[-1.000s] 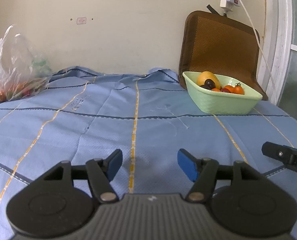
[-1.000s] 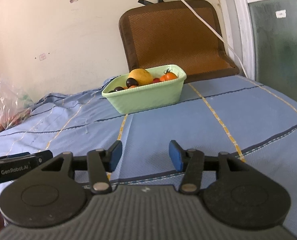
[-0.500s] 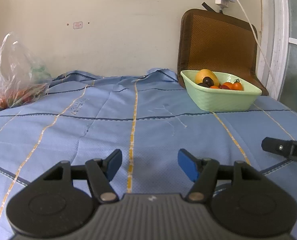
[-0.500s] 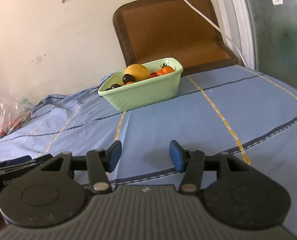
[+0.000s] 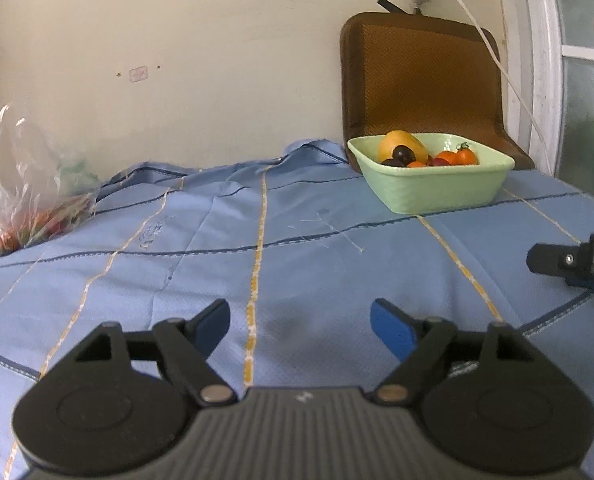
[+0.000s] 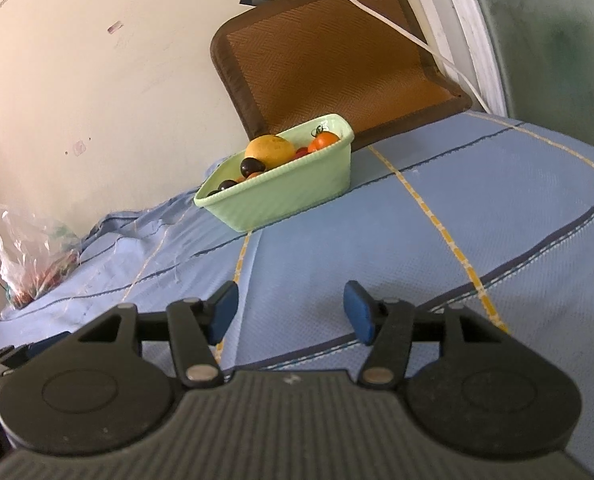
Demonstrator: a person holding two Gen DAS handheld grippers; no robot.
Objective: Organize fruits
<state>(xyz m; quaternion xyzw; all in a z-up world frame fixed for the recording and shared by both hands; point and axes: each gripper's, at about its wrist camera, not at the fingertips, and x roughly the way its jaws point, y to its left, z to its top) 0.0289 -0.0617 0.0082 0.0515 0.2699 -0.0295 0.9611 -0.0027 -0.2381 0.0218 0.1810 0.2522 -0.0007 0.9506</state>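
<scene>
Left wrist view: the left gripper [image 5: 300,320] hangs over the blue cloth [image 5: 317,264], its jaws opening with nothing between them. A green bowl [image 5: 437,192] of fruits [image 5: 401,148] sits far ahead at right, a plastic bag [image 5: 29,200] far left.

Right wrist view: the right gripper [image 6: 291,312] is likewise opening and empty; the bowl [image 6: 289,196] stands ahead before a brown mat [image 6: 337,60].

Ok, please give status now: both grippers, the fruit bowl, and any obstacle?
Left hand-held gripper and right hand-held gripper both opening, nothing between pads. Green bowl of fruit on the blue cloth, untouched. Path to it clear.
</scene>
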